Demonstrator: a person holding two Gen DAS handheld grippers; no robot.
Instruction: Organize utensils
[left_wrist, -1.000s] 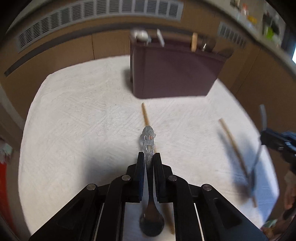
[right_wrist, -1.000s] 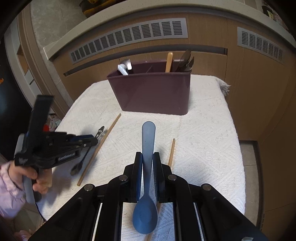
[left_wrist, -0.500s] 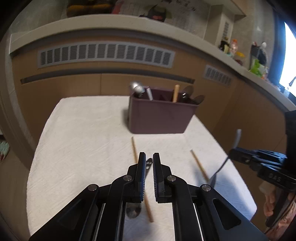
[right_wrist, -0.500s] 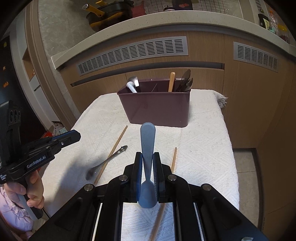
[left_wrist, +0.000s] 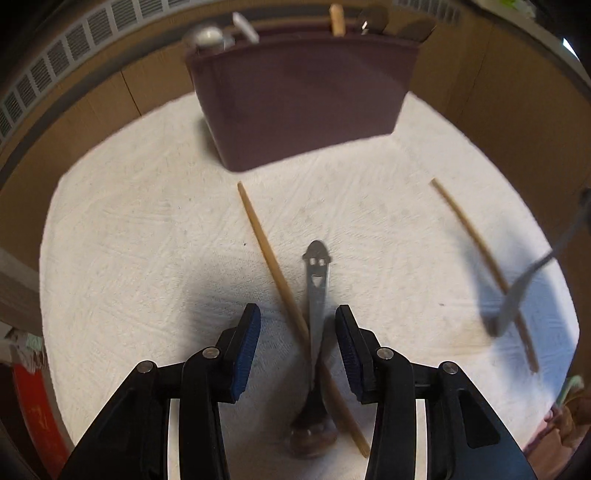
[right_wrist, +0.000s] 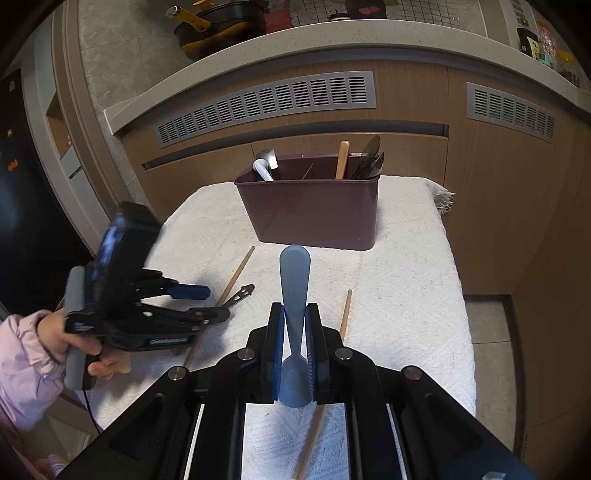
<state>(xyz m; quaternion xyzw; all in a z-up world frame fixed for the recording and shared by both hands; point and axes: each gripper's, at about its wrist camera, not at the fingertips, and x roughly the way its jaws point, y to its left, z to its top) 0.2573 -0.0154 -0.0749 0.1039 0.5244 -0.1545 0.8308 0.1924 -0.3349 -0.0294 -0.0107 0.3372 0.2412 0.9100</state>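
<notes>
My left gripper (left_wrist: 297, 328) is open, low over the white cloth. A metal spoon (left_wrist: 316, 295) with a smiley-face handle lies between its fingers, crossing a wooden chopstick (left_wrist: 273, 266). A second chopstick (left_wrist: 476, 251) lies to the right. My right gripper (right_wrist: 294, 332) is shut on a blue-grey spoon (right_wrist: 294, 280), handle pointing forward, held above the cloth. The maroon utensil caddy (right_wrist: 314, 214) stands at the back with several utensils in it. The left gripper (right_wrist: 195, 302) shows in the right wrist view, over the metal spoon (right_wrist: 242, 293).
The white cloth (right_wrist: 406, 277) covers a small table before wooden cabinets with vents (right_wrist: 266, 107). The table edge drops to the floor on the right (right_wrist: 487, 332). A chopstick (right_wrist: 345, 314) lies under my right gripper.
My left gripper let go of the metal spoon, rose, then came back down and opened around the spoon lying on the cloth. My right gripper lifted the blue spoon higher.
</notes>
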